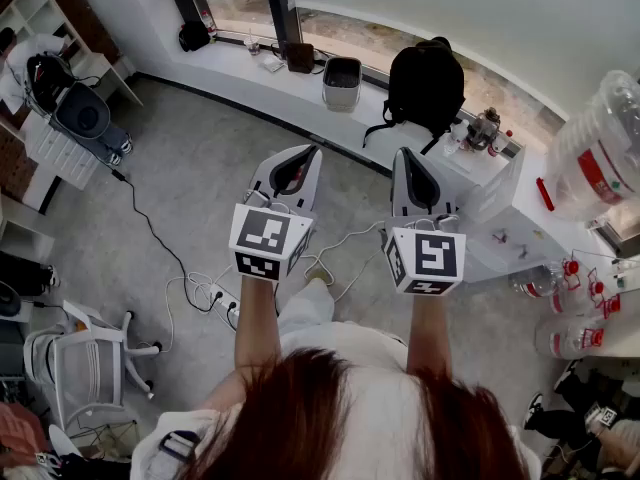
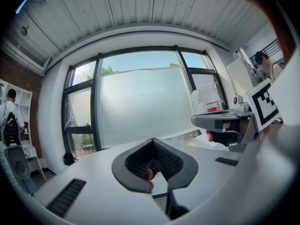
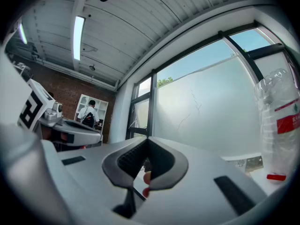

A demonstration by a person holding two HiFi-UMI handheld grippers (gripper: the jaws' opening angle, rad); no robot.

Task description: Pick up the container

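Note:
A large clear plastic container [image 1: 600, 158] with a red label stands at the right edge of the head view, on a white table [image 1: 520, 223]. It shows again as the clear container [image 3: 279, 125] in the right gripper view and, smaller, as the container [image 2: 206, 101] in the left gripper view. My left gripper [image 1: 298, 160] and right gripper [image 1: 412, 164] are held up side by side over the floor, well left of the container. The left gripper [image 2: 152, 146] has its jaws shut on nothing. The right gripper [image 3: 147, 144] is shut too, with nothing in it.
A black backpack [image 1: 425, 83] and a grey bin [image 1: 342, 80] sit on the window ledge ahead. Several smaller clear bottles with red caps [image 1: 575, 278] lie at the right. Cables [image 1: 200, 288] and a white chair [image 1: 85, 368] are on the floor at left. A person [image 3: 89, 112] stands by far shelves.

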